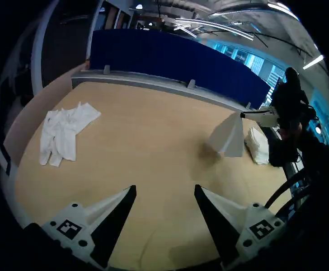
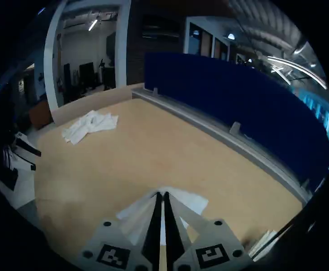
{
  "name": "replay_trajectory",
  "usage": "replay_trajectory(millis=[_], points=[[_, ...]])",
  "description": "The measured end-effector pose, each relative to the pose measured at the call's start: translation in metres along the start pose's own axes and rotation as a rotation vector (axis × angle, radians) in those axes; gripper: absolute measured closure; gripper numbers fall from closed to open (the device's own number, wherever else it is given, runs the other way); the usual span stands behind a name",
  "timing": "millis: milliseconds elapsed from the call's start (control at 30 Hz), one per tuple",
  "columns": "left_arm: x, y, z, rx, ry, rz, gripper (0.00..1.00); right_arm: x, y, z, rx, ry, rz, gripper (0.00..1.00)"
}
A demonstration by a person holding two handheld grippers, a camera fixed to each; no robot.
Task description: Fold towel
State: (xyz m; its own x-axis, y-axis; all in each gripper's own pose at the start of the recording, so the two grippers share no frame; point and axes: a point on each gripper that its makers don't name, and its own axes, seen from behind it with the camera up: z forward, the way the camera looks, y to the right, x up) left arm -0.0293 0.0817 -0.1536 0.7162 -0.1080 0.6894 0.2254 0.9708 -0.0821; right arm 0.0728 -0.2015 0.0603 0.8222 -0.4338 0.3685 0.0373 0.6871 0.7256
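Clenched on one edge of the white cloth towel (image 2: pixel 192 199), the right gripper (image 2: pixel 161 195) may drop it onto the pale wooden desk (image 1: pixel 155 131); the left gripper (image 1: pixel 164 189) is released.

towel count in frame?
3. Crumpled towel at the left end of the table; hanging towel pinched by right gripper; folded pile beside it, possibly several stacked.

white towel (image 1: pixel 229 135) | lifted, peaked, 3 o'clock | crumpled towel (image 1: pixel 63 131) | lying at 9 o'clock, possibly two pieces
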Motion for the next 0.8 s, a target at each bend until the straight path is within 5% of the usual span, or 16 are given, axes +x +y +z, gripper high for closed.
replay_trajectory(millis=[467,800], points=[[0.022,0.016,-0.003,-0.043,0.041,0.044,0.04,0.040,0.033,-0.036,-0.089,0.096,0.095,0.96],[0.024,0.021,-0.006,-0.054,0.042,0.049,0.04,0.056,0.094,-0.079,-0.200,0.126,0.112,0.96]])
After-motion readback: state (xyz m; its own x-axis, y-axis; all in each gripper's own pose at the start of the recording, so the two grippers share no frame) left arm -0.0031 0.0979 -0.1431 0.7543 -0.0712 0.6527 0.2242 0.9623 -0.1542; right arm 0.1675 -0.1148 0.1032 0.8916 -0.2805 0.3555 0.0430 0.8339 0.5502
